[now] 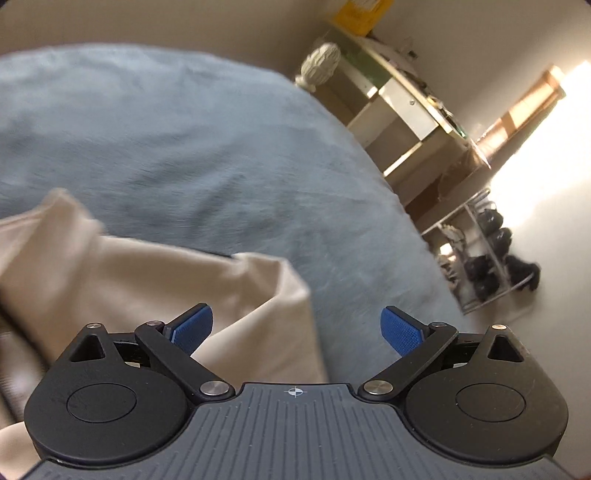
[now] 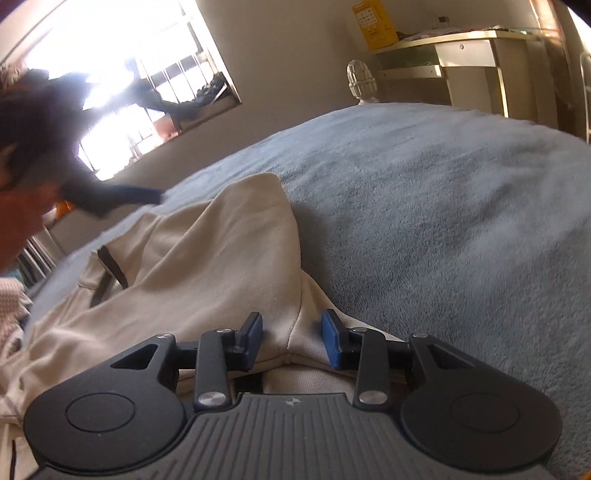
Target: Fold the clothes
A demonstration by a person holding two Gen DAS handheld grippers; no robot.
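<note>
Nearest, the right tongs [image 2: 291, 341] stand narrow around a fold of a cream garment [image 2: 207, 258], blue pads close beside the cloth; whether they press it is unclear. The left tongs [image 1: 295, 330] gape wide and empty over the garment's edge. The garment lies on a blue-grey bed [image 2: 443, 206]. Beyond stands a cream table [image 2: 469, 55] carrying a yellow box [image 2: 373, 24].

One cream garment [image 2: 207, 266] near the bed's [image 2: 424, 206] close edge, one blue blanket over it, one white ornament [image 2: 362, 83] past the far edge, two grippers [image 1: 295, 328] [image 2: 291, 343].
</note>
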